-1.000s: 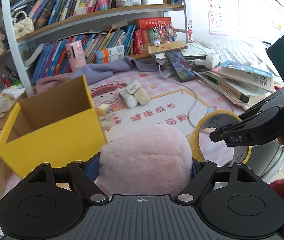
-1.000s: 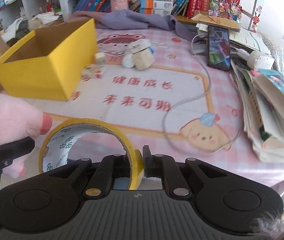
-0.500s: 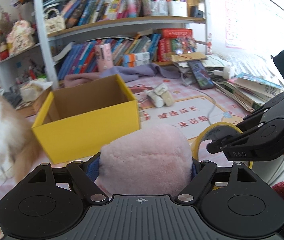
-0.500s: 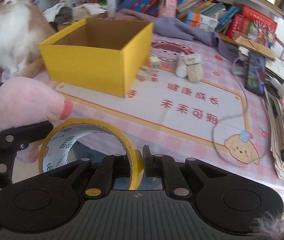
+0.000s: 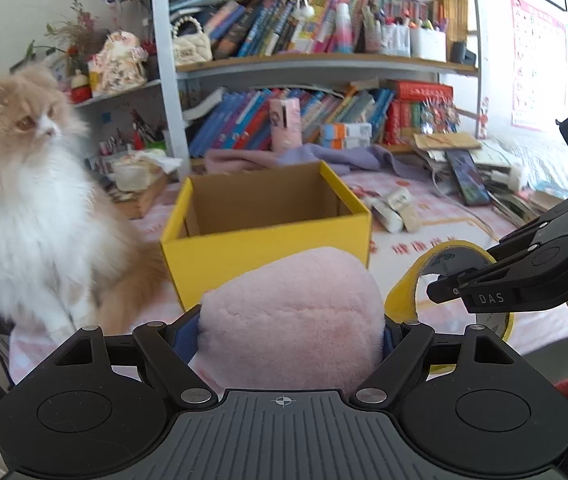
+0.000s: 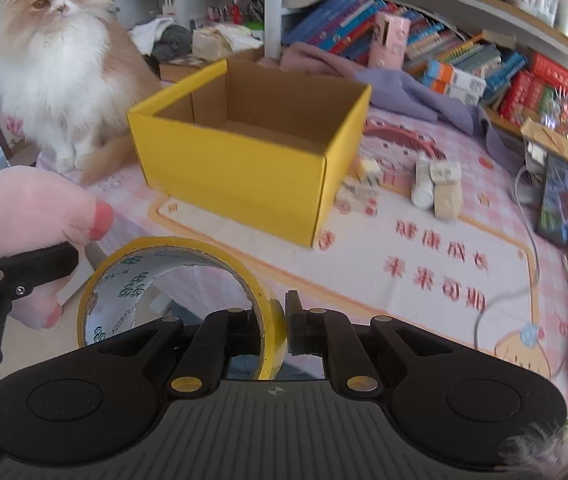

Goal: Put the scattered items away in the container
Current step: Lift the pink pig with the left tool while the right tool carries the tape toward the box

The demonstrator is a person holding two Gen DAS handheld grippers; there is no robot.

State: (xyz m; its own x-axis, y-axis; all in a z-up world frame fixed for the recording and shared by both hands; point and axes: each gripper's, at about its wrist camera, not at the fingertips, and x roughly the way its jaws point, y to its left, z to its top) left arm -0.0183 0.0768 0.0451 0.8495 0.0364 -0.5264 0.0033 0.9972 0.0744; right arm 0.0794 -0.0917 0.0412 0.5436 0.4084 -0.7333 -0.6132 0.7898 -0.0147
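Open-topped yellow cardboard box (image 6: pixel 243 160), brown inside

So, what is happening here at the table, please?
A person is tidying with two handheld grippers. The left gripper holds a pink plush toy, and the right gripper pinches a yellow tape roll. Both hang in front of the yellow box, which looks empty. A cat sits beside the box, and small items lie on the mat.
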